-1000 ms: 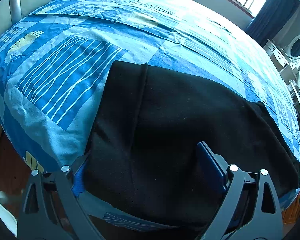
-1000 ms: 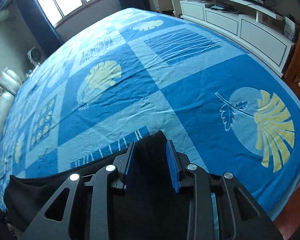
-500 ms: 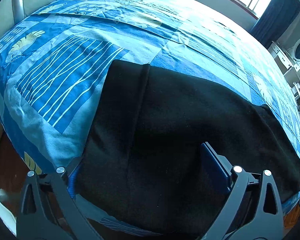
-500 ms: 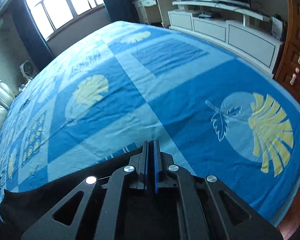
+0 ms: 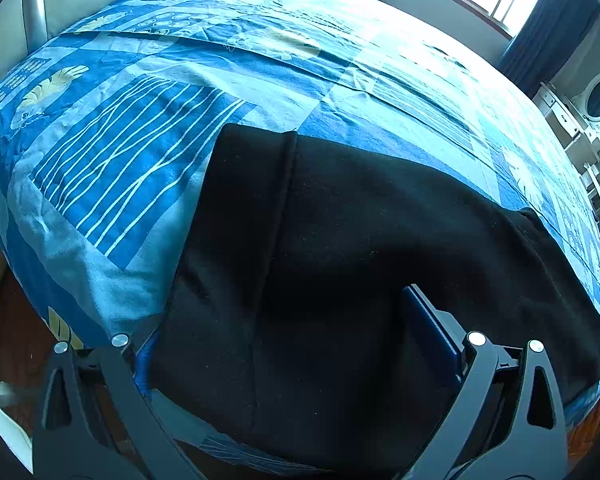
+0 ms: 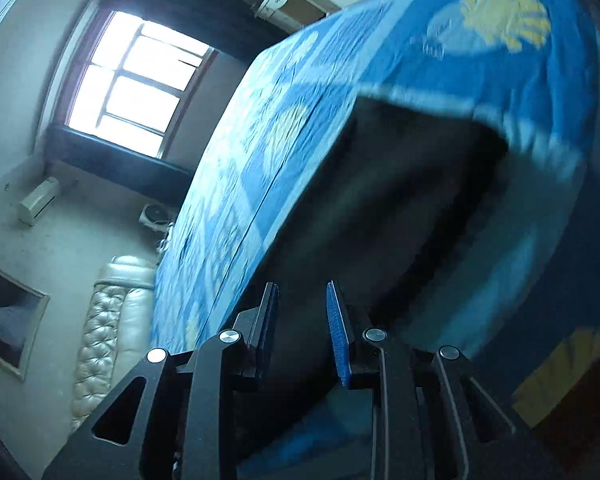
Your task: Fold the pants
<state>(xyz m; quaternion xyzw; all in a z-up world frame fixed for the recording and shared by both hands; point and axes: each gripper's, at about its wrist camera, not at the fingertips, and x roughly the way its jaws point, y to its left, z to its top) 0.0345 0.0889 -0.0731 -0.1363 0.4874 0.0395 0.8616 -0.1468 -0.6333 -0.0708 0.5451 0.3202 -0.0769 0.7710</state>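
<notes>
Looking from the nearest parts outward, the left tongs (image 5: 278, 328) are seen spread wide over the near edge of the bed, their dark plastic arms cut off by the bottom of the left wrist view; the left blue pad is largely hidden behind the cloth edge, and nothing is pressed between the pads. Under and beyond them, the black, soft, matt fabric pants (image 5: 360, 248) are laid flat on the blue patchwork bedspread with white stripes and yellow leaf prints (image 5: 112, 168), near its front edge and partly hanging over it. A raised seam or fold line is seen running from the near hem to the far edge. The right end of the pants is lost in the distorted rim of the picture.

In the right wrist view, much is smeared by motion blur and the scene is tilted. The right tongs (image 6: 302, 320) are seen with a narrow gap between ribbed blue pads (image 6: 337, 336), the jaws being opened, with no cloth gripped. Beyond them the pants (image 6: 400, 200) appear as a dark, shapeless patch on the bedspread (image 6: 440, 52). Farther off, a padded cream leather headboard (image 6: 108, 332) and a bright paned window (image 6: 136, 84) can be made out.
</notes>
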